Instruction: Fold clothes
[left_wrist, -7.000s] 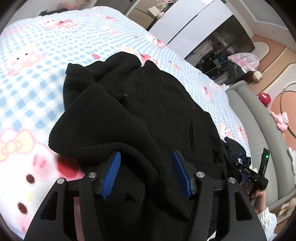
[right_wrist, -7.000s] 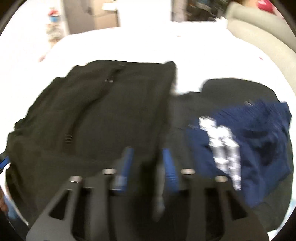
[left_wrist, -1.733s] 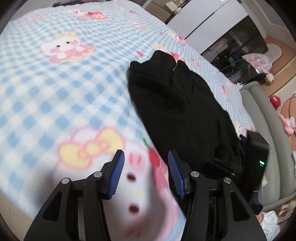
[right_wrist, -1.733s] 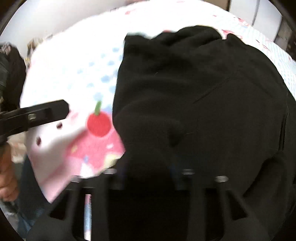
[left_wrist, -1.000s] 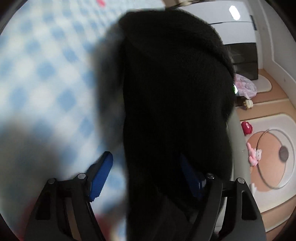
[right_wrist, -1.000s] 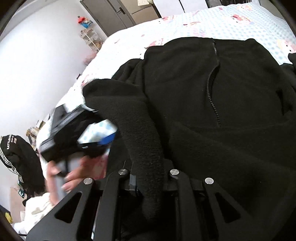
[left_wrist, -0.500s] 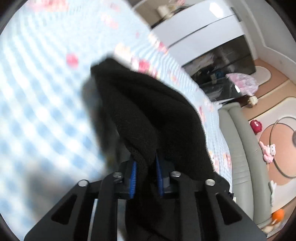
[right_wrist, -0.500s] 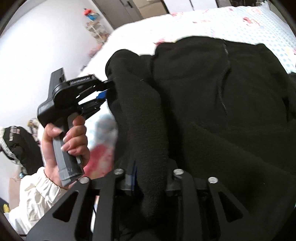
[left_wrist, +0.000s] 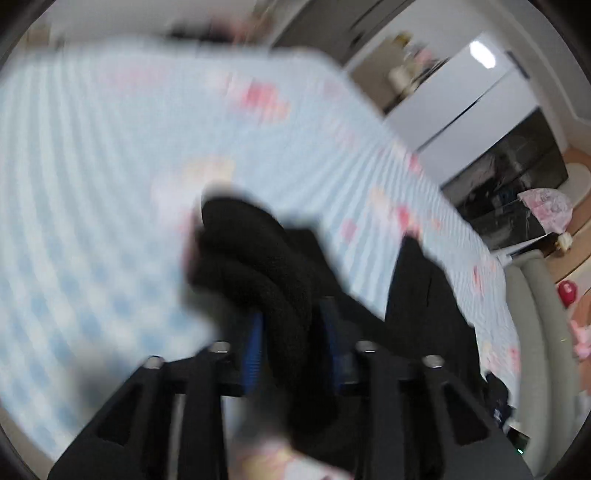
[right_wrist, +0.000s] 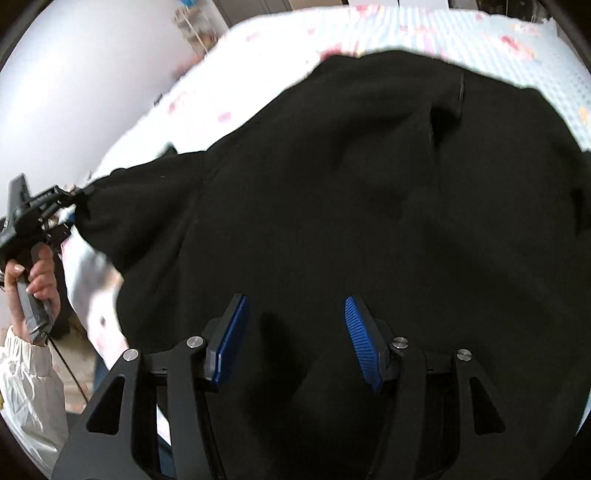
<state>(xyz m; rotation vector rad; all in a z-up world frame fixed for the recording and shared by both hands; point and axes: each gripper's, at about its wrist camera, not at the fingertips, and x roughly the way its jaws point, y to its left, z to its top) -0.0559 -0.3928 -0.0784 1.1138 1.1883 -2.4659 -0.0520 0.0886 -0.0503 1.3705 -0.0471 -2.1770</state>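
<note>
Left hand-held gripper (left_wrist: 291, 332) clamps black fleece (right_wrist: 369, 203) sleeve – view blurred, apparently lifted over bed (left_wrist: 92, 184); right hand-held gripper (right_wrist: 293, 339) spread wide, empty – above fleece.

A black fleece jacket (right_wrist: 369, 192) is lying spread across the bed (right_wrist: 280, 55), filling most of the view. The right hand-held gripper (right_wrist: 293, 332) is hovering over it with its blue pads wide apart, gripping nothing. At far left, the left hand-held gripper (right_wrist: 72, 212) is pinching the jacket's sleeve end, with a hand (right_wrist: 31, 277) in a white cuff clasping its handle.
</note>
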